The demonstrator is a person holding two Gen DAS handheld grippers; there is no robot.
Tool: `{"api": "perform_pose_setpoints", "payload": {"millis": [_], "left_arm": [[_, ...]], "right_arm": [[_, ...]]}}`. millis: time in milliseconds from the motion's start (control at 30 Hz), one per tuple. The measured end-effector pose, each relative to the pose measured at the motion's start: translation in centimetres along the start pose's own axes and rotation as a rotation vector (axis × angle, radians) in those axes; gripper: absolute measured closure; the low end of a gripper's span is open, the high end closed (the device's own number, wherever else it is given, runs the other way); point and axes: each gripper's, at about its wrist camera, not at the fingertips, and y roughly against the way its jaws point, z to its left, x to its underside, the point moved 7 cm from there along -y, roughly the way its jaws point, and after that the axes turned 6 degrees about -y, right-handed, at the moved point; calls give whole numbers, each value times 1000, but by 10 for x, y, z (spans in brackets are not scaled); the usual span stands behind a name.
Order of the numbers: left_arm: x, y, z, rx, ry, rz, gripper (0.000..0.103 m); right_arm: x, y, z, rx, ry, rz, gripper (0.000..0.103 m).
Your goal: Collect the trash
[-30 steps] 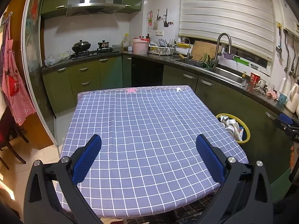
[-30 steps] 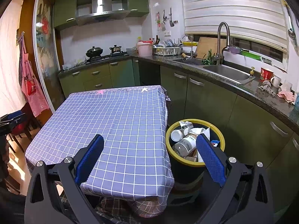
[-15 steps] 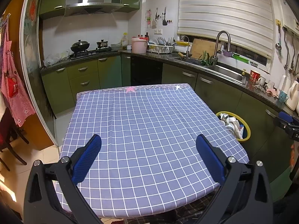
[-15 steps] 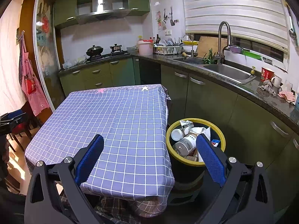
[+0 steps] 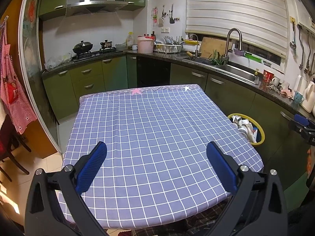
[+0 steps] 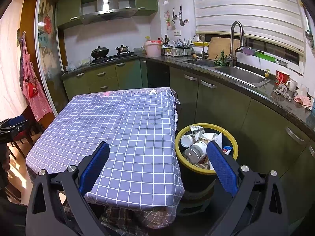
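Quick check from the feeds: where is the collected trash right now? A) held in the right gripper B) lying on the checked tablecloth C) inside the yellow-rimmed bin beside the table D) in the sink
C: the right wrist view shows crumpled wrappers and containers inside the yellow-rimmed bin beside the table; the right gripper is open and holds nothing.

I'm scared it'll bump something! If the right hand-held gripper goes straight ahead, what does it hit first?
Probably the tablecloth near its right edge; the right hand-held gripper, open, points there. The bin sits just right. Depth is unclear.

Both grippers' fingers [image 5: 92,165] [image 6: 222,165] wide apart, empty
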Motion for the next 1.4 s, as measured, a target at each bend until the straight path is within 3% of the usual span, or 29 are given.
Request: {"api": "perform_pose_setpoints", "payload": {"millis": [367,900,1100,1400], "left_arm": [[0,-1,2,9,8,0,7],[-4,-7,2,-33,-5,-17,7],[-8,-8,-6,32,-27,-50,7],[-8,-56,16,-8,12,109,7]], "right_arm": [[1,-4,-1,-1,1,5,6],[4,-8,-2,-7,3,16,6],[4,-12,-3,-12,0,26,6],[0,-47,2,-40,18,82,6]]}}
